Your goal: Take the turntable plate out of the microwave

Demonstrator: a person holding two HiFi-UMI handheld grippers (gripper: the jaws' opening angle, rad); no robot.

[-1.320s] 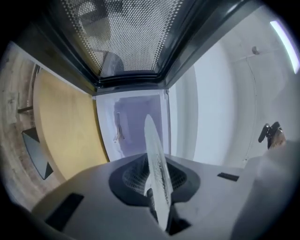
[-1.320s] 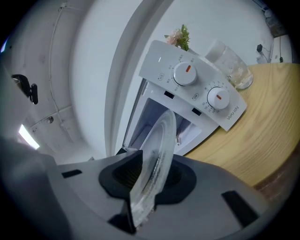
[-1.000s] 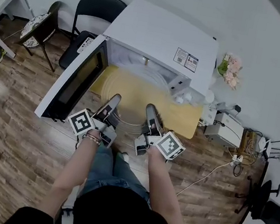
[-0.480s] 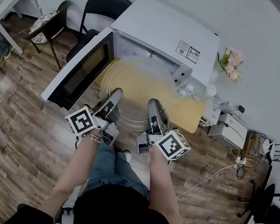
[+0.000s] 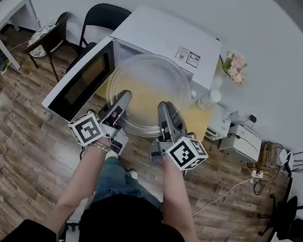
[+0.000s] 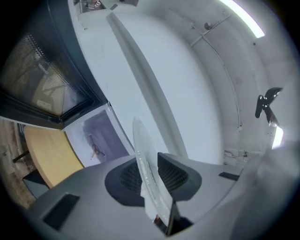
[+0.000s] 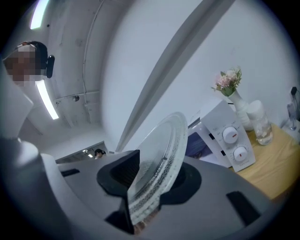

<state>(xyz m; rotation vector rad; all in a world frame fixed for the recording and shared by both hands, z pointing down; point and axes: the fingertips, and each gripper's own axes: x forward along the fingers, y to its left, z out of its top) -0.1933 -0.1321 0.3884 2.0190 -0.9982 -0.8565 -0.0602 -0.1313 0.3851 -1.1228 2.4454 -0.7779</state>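
Pinching turntable plate [image 5: 149, 85], both jaws opening; only right gripper view shows dials [image 7: 230, 135].

Clear ribbed glass plate [image 5: 148, 91], white microwave [image 5: 166, 36], yellow tabletop [image 5: 199, 122], brown wood-grain floor [image 5: 14, 140].

Right gripper [image 7: 152, 182] jaws opening — glass turntable plate [image 7: 164, 145] between them; microwave [image 7: 229, 140] beyond.

shirt [image 5: 120, 231]: black, white print | jeans [image 5: 111, 175]: blue | wrist bracelet [image 5: 100, 147]: pale
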